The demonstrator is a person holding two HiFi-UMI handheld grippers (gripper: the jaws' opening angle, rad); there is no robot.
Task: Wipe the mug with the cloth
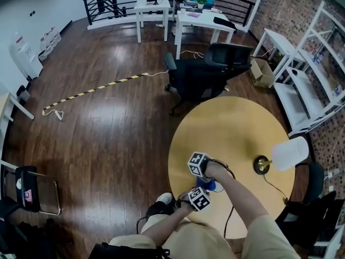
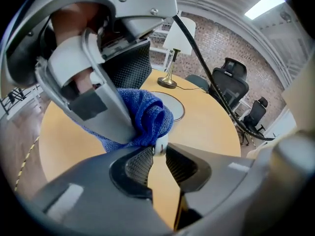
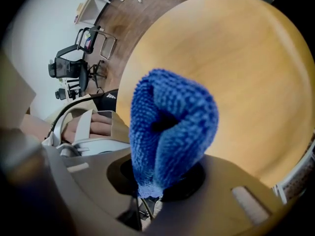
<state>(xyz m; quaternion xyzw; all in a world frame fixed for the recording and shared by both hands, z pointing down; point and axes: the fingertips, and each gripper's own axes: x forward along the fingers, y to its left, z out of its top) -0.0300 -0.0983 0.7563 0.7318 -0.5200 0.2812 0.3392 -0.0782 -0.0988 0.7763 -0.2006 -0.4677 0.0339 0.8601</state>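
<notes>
My right gripper (image 3: pixel 150 191) is shut on a folded blue cloth (image 3: pixel 172 117) that stands up out of its jaws. In the left gripper view the cloth (image 2: pixel 147 117) and a grey finger (image 2: pixel 98 107) of the right gripper sit just beyond my left gripper (image 2: pixel 158 151). Its jaws stand nearly together and pinch a small white piece (image 2: pixel 159 148), apparently part of the mug; the rest of the mug is hidden. In the head view both grippers (image 1: pixel 200 197) (image 1: pixel 200 169) meet at the cloth (image 1: pixel 208 185), over the near edge of the round yellow table (image 1: pixel 232 128).
A brass lamp (image 1: pixel 262 165) with a white shade stands at the table's right, its cord running off the edge. A grey round disc (image 2: pixel 176 107) lies on the table behind the cloth. A black office chair (image 1: pixel 207 72) stands at the far side.
</notes>
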